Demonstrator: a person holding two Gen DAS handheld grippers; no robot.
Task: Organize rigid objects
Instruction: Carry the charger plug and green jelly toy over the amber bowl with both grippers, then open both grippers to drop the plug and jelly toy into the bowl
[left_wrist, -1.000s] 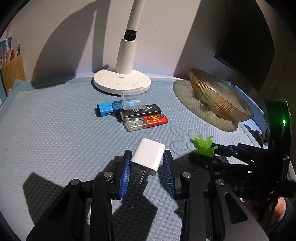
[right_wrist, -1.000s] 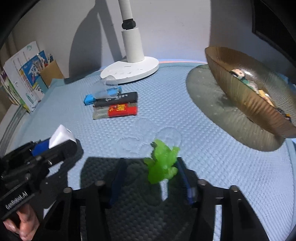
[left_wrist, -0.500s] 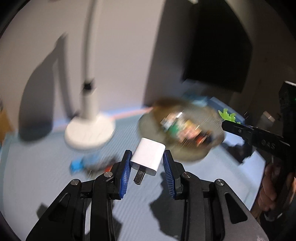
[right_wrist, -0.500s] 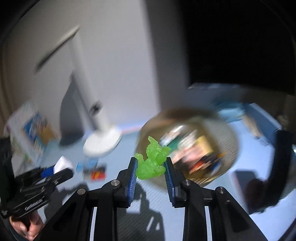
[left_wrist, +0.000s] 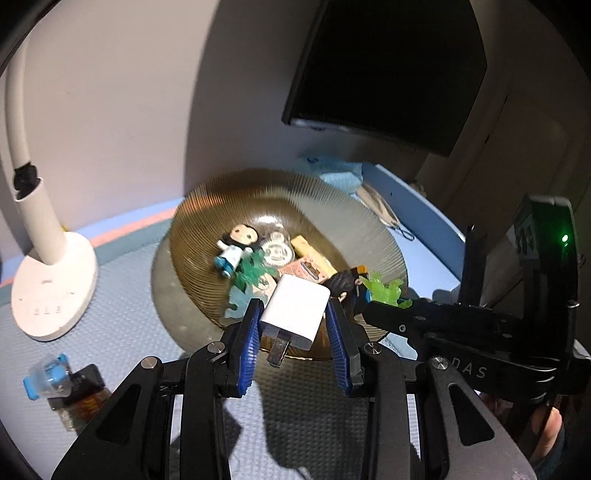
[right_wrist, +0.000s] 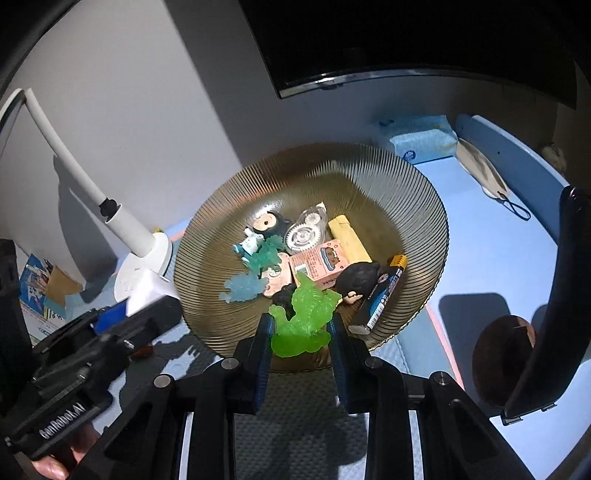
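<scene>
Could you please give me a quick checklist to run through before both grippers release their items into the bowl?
1. Left gripper grips the white charger between its jaws: ok.
2. Right gripper grips the green figure: ok.
3. Charger over the ribbed bowl, not the mat: it sits at the near rim; cannot tell.
4. Green figure over the bowl's near rim: ok, though only just inside.
5. Free landing room: not ok directly ahead, where the pink box, battery and black figure crowd the floor.
6. Grippers apart from each other: ok in the right wrist view.
</scene>
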